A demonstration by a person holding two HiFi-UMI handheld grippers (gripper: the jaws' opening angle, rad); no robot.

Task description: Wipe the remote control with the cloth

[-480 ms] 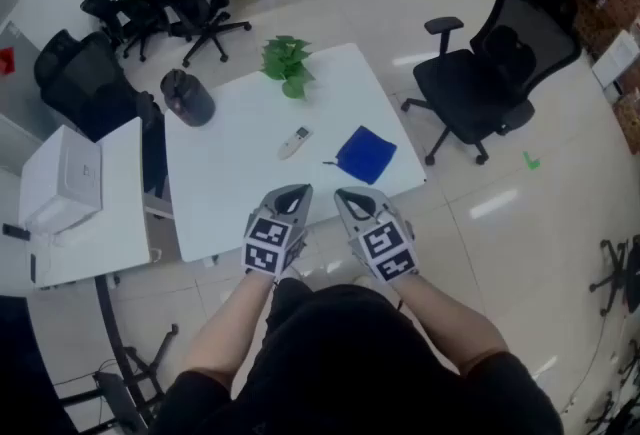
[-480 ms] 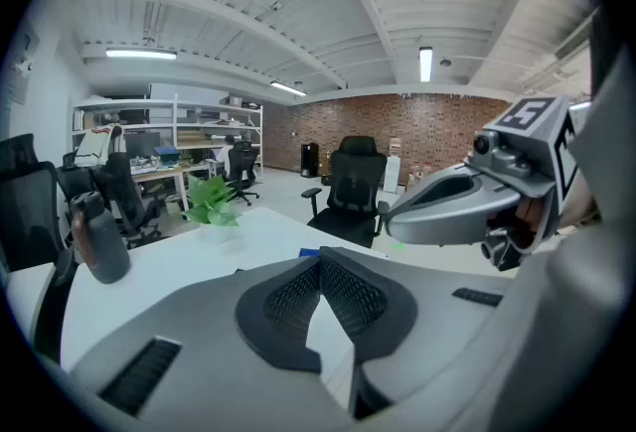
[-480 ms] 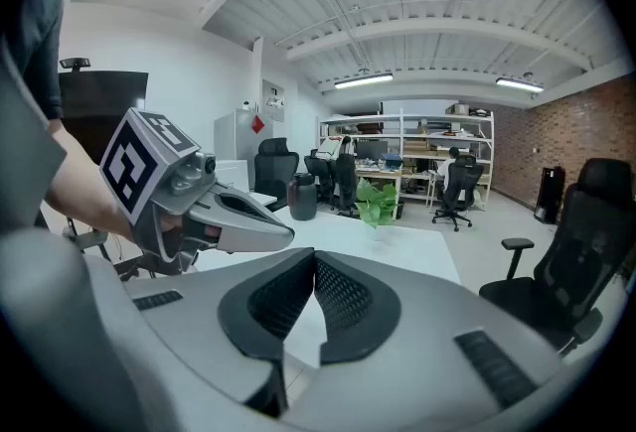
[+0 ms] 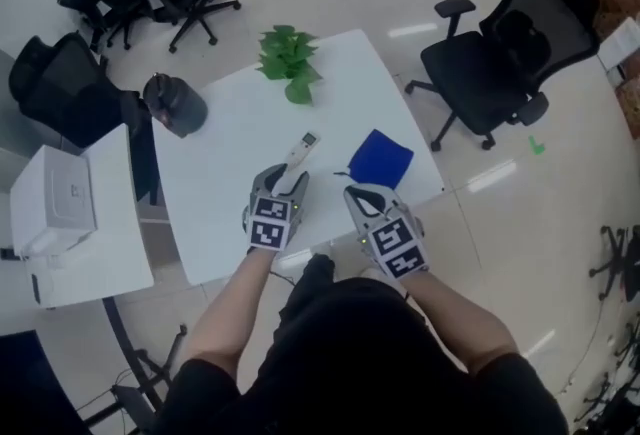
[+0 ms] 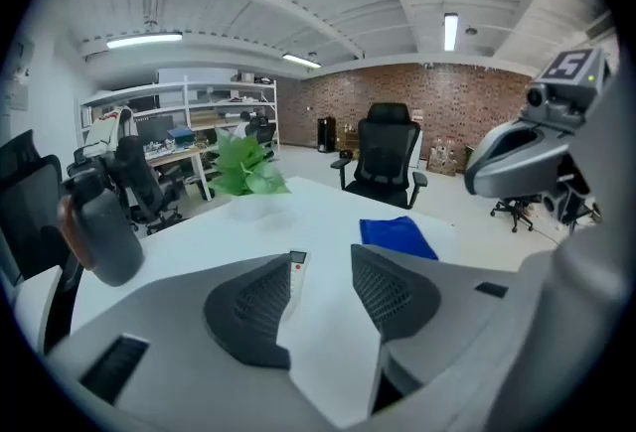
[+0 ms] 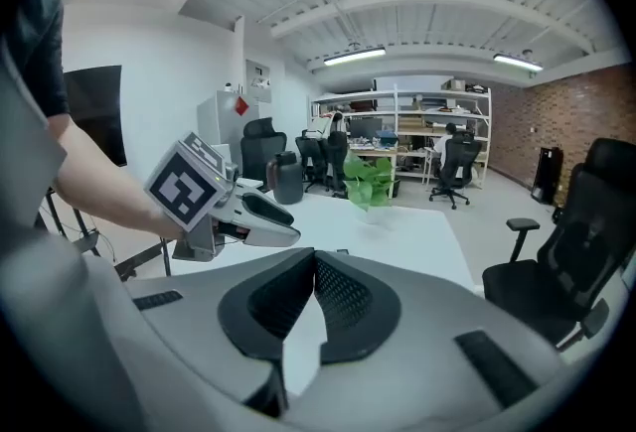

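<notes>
The left tool (image 4: 284,180) hovered over the white tabletop (image 4: 225,183) with its jaws partly apart and gripping nothing. The remote control (image 4: 301,148) lay flat just ahead, framed between them in the left gripper view. The right tool (image 4: 362,195) hung beside it, jaws pressed together and empty. The blue cloth (image 4: 381,159) lay near the tabletop's right edge, close to the remote control but apart from it.

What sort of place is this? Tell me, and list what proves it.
Probably an open-plan office or lab: a black swivel chair on the tiled floor, a shelving rack stacked with gear, and a white work table.
</notes>
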